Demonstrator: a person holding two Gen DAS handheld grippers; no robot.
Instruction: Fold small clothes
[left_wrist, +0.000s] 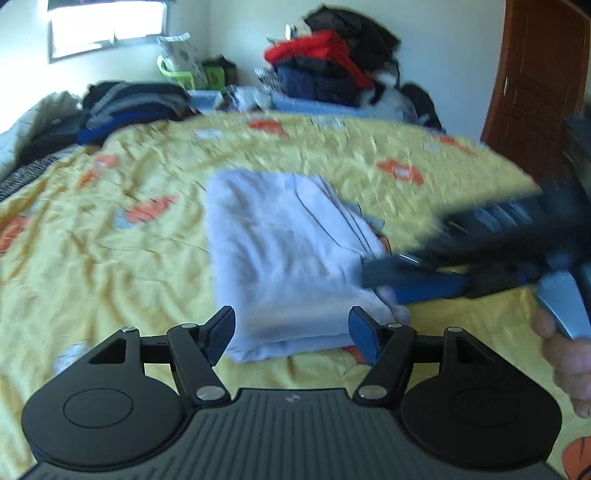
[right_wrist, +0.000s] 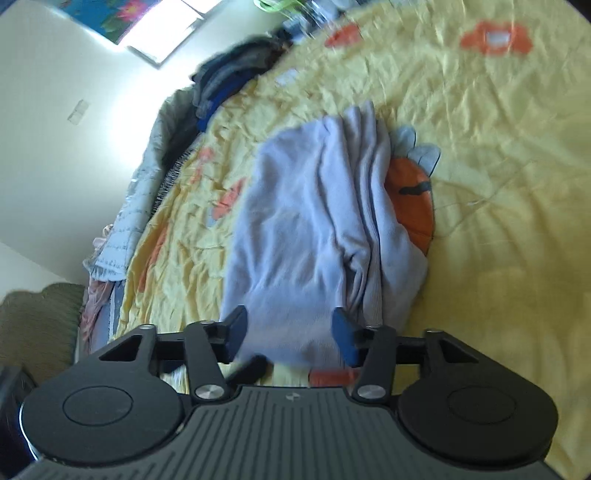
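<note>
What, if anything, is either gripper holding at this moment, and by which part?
Nothing is held. The left gripper and right gripper both stand open, pads clear of the folded lilac garment, which lies on the yellow bedspread.

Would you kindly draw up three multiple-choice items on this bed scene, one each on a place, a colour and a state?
1. Where does the folded garment lie?
A. on the yellow bedspread
B. on the pile of dark clothes
C. on the floor

2. What colour is the folded garment?
A. red
B. pale lavender
C. dark green

3. How do both grippers stand?
A. shut on the garment
B. open, holding nothing
C. shut on the bedspread

Key: 1 A, the folded garment rests flat on the yellow bedspread. 2 B, its cloth is pale lavender in both views. 3 B, the left gripper and right gripper show parted fingers clear of the cloth.
</note>
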